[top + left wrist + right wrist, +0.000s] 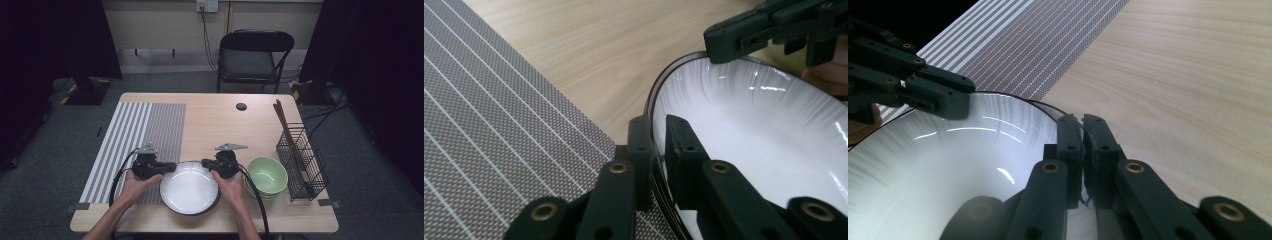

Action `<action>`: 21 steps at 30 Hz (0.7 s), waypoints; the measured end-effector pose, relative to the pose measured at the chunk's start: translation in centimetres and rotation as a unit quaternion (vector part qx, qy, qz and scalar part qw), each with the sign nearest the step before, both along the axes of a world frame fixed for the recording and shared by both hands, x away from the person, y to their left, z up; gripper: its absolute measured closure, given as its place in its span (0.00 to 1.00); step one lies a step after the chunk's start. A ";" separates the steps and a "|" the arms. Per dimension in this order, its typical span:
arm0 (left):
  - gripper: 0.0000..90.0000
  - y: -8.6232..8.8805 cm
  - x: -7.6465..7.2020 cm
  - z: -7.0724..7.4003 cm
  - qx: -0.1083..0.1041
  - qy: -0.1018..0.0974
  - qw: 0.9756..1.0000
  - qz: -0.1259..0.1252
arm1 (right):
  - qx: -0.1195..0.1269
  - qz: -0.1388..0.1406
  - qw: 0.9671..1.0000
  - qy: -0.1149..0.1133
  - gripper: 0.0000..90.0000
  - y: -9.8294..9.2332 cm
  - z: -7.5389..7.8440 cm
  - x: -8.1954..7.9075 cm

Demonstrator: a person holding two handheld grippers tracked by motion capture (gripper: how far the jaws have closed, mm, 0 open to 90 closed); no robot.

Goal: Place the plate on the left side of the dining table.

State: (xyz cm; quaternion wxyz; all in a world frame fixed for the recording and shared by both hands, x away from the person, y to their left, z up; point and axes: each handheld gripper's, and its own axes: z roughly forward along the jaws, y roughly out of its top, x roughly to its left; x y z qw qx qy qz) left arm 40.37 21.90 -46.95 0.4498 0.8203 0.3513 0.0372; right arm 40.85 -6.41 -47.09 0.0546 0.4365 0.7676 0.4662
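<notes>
A white plate (190, 187) with a dark rim lies near the table's front edge, its left side over the striped placemat (135, 145). My left gripper (170, 166) straddles the plate's left rim; in the left gripper view (659, 120) the outer jaw lies against the rim and a sliver of white plate (764, 130) shows before the inner jaw, so it is open. My right gripper (206, 163) is shut on the opposite rim; in the right gripper view (1082, 117) its jaws pinch the plate (948, 170) edge tightly. Each view shows the other gripper across the plate.
Stacked green bowls (267, 175) sit just right of the plate. A black wire rack (301, 160) holding chopsticks (282, 120) stands at the right edge. A small black disc (241, 106) lies at the back. A folding chair (252, 55) stands beyond the table.
</notes>
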 end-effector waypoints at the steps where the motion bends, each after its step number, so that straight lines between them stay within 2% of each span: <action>1: 0.91 0.0 0.0 0.1 0.002 -0.004 1.000 0.001 | -0.001 0.002 1.000 -0.001 0.96 0.0 0.0 0.1; 2: 0.92 0.1 0.0 0.2 0.003 -0.008 1.000 0.000 | 0.000 0.003 1.000 -0.001 0.96 0.0 0.0 0.1; 5: 0.94 0.4 0.1 0.3 -0.012 0.000 1.000 -0.001 | 0.002 0.008 1.000 0.000 0.96 0.0 0.0 0.1; 10: 0.95 0.5 0.0 0.5 -0.012 -0.002 1.000 0.001 | -0.008 0.012 1.000 0.001 0.91 0.0 -0.3 -0.1; 15: 0.95 0.6 0.0 0.6 -0.010 -0.004 1.000 -0.001 | -0.001 0.012 1.000 0.008 0.88 -0.3 -0.6 -0.4; 18: 0.95 0.6 0.0 0.7 -0.008 -0.004 1.000 -0.001 | -0.007 0.014 1.000 0.008 0.87 -0.4 -0.6 -0.5; 21: 0.96 0.9 0.1 0.8 -0.015 0.000 1.000 0.002 | -0.007 0.015 1.000 0.009 0.87 -0.6 -0.6 -0.6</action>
